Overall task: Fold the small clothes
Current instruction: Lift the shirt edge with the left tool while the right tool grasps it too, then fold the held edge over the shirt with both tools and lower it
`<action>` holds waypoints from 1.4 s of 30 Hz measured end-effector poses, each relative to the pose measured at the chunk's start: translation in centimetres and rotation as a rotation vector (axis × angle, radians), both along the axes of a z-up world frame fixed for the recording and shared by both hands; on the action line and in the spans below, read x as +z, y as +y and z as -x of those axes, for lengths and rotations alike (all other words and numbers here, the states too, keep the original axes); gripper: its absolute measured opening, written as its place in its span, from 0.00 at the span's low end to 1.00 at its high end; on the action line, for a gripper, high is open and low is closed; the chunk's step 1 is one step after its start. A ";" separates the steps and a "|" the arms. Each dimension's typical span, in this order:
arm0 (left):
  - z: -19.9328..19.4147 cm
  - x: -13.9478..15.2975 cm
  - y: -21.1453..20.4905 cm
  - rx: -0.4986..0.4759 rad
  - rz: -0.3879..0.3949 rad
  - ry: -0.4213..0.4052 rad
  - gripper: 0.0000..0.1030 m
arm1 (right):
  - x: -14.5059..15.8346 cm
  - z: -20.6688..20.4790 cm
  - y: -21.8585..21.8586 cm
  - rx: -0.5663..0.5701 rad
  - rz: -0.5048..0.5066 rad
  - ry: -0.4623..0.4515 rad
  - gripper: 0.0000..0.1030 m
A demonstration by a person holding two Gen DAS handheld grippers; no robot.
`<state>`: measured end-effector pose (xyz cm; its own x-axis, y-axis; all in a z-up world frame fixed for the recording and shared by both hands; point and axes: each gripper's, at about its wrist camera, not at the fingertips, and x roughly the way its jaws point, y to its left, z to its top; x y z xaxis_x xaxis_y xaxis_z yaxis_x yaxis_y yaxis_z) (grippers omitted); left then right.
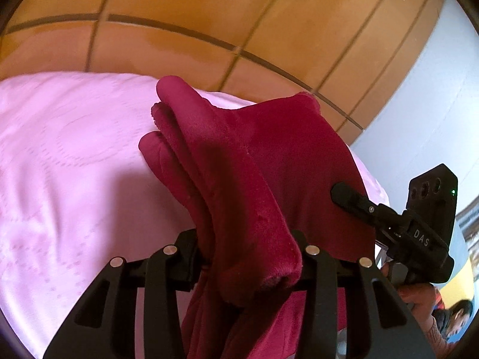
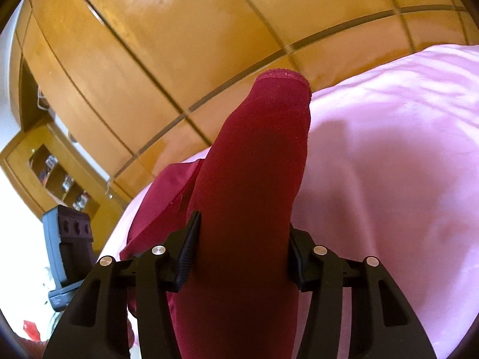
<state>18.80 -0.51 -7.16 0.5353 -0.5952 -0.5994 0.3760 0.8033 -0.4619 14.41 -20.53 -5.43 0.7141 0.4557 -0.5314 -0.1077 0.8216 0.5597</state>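
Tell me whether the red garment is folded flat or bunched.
Bunched: the red garment hangs in loose folds between both grippers, lifted above the pink bedsheet.

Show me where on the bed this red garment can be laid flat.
Free: the pink bedspread left of the red garment, reaching back to the wooden wardrobe; in the right wrist view, the spread right of the garment. Crowded: the middle, where left gripper and right gripper hold the draped cloth.

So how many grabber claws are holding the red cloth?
2. The left gripper pinches one end of the red cloth; the right gripper clamps the other end, both above the pink bedspread.
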 end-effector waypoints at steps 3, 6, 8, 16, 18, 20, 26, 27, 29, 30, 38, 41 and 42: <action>-0.5 0.3 -2.2 -0.044 -0.013 -0.012 0.39 | 0.3 0.8 -2.0 -0.041 0.015 -0.025 0.49; -1.9 0.4 -5.2 -0.088 -0.028 -0.014 0.39 | 0.2 1.3 -4.4 -0.094 0.025 -0.032 0.49; -2.9 0.5 -7.4 -0.123 -0.036 -0.017 0.39 | 0.0 1.5 -6.0 -0.129 0.023 -0.036 0.49; -5.7 1.4 -14.7 -0.242 -0.049 -0.059 0.39 | 0.2 1.5 -12.1 -0.266 0.062 -0.095 0.49; -6.7 1.5 -16.0 -0.262 -0.053 -0.065 0.39 | 0.1 1.3 -13.4 -0.294 0.067 -0.099 0.49; -7.8 1.6 -18.1 -0.288 -0.061 -0.084 0.40 | -0.2 0.9 -15.2 -0.328 0.072 -0.104 0.49; -10.3 -0.2 -22.4 -0.314 -0.060 -0.049 0.40 | -1.3 -1.1 -19.0 -0.404 0.109 -0.078 0.49; -10.7 -0.6 -23.0 -0.308 -0.064 -0.040 0.40 | -1.8 -1.4 -19.6 -0.422 0.114 -0.066 0.49; -11.8 -1.7 -23.8 -0.287 -0.083 -0.025 0.42 | -3.0 -2.1 -20.7 -0.461 0.095 -0.028 0.49; -12.2 -2.1 -24.0 -0.276 -0.098 -0.022 0.45 | -3.8 -2.2 -21.3 -0.487 0.079 -0.010 0.49; -13.4 -3.9 -22.5 -0.241 -0.104 0.046 0.63 | -7.1 -1.4 -23.3 -0.569 -0.005 0.058 0.70; -12.2 -2.1 -21.5 -0.197 -0.111 0.006 0.64 | -6.2 -0.2 -23.1 -0.605 0.028 0.056 0.74; -11.9 -1.8 -21.0 -0.181 -0.107 -0.007 0.64 | -5.8 0.4 -23.1 -0.632 0.035 0.050 0.74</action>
